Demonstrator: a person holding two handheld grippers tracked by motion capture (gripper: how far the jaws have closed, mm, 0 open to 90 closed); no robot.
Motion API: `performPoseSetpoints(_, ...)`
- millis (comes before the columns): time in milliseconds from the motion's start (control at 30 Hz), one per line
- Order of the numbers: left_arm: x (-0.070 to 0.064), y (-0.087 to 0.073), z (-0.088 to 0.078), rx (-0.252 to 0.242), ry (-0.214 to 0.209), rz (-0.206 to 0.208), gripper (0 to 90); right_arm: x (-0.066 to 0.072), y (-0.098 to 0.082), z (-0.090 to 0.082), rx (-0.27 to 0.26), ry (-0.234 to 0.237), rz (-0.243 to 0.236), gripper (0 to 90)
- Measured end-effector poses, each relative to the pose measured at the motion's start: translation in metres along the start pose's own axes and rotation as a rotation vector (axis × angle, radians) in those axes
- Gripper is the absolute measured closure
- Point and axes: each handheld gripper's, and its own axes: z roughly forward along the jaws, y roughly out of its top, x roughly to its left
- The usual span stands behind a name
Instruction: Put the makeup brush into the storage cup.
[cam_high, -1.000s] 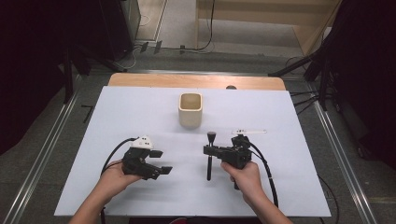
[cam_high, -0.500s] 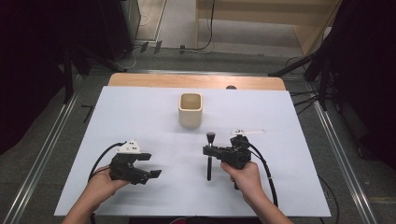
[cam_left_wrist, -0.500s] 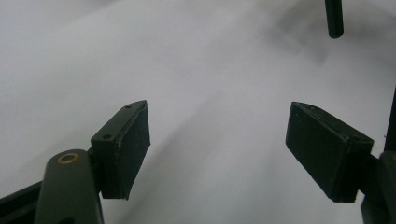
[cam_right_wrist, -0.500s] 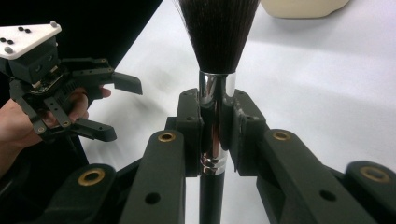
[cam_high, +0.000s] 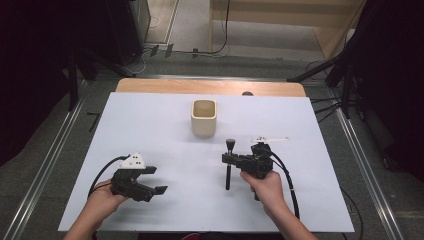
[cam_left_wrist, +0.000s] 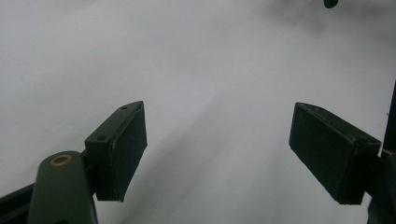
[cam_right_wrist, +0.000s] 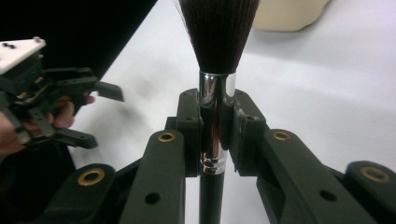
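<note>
A black makeup brush (cam_high: 228, 175) with a chrome ferrule lies along the white table, bristles toward the beige cup (cam_high: 204, 117). My right gripper (cam_high: 226, 159) is shut on it; in the right gripper view the pads clamp the ferrule of the brush (cam_right_wrist: 217, 42) on both sides. My left gripper (cam_high: 156, 180) hovers at the near left, apart from the brush. Its jaws have just been opening. In the left gripper view the left gripper (cam_left_wrist: 217, 135) stands wide over bare white surface, with nothing between its pads (cam_left_wrist: 133, 140).
A small white strip (cam_high: 270, 138) lies just beyond the right gripper. The white sheet (cam_high: 150, 125) covers a wooden table whose far edge (cam_high: 210, 87) shows. Metal floor rails (cam_high: 45, 170) run along both sides. Cables trail from each gripper toward the person.
My left gripper has drifted left and toward the near edge, and its jaws stand slightly wider. The right gripper and the brush have not moved.
</note>
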Motion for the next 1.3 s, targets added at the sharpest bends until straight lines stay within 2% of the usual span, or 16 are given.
performPoseSetpoints(67, 0.001, 0.0, -0.001, -0.017, 0.001, -0.02, 20.1, -0.003, 0.001, -0.003, -0.006, -0.008, 0.004, 77.9)
performPoseSetpoints(100, 0.0, 0.0, -0.002, -0.022, 0.007, -0.017, 20.6, -0.004, 0.001, -0.004, -0.008, -0.011, 0.008, 77.9)
performPoseSetpoints(133, -0.001, 0.0, -0.004, -0.039, 0.008, -0.002, 20.9, -0.005, 0.002, -0.005, -0.012, -0.016, 0.012, 77.9)
performPoseSetpoints(300, -0.002, 0.001, -0.005, -0.061, -0.019, 0.037, 21.0, -0.006, 0.004, -0.006, -0.014, -0.031, 0.009, 77.9)
performPoseSetpoints(500, -0.002, 0.002, -0.002, -0.041, -0.024, 0.038, 21.0, -0.007, 0.01, -0.011, -0.032, -0.046, -0.019, 77.9)
performPoseSetpoints(600, -0.003, 0.003, -0.001, -0.043, -0.032, 0.043, 21.0, -0.01, 0.014, -0.015, -0.042, -0.054, -0.011, 77.9)
performPoseSetpoints(700, -0.004, 0.003, 0.0, -0.044, -0.034, 0.055, 21.3, -0.012, 0.017, -0.015, -0.034, -0.05, -0.008, 77.9)
performPoseSetpoints(833, -0.004, 0.003, 0.0, -0.043, -0.033, 0.048, 21.6, -0.016, 0.023, -0.009, -0.017, -0.032, 0.014, 77.9)
performPoseSetpoints(1100, -0.002, 0.003, -0.002, -0.057, -0.029, 0.04, 22.2, -0.018, 0.028, 0.0, 0.016, -0.034, 0.008, 77.9)
performPoseSetpoints(1300, -0.002, 0.003, -0.002, -0.048, -0.029, 0.042, 22.3, -0.019, 0.033, -0.002, 0.005, -0.036, 0.013, 78.0)
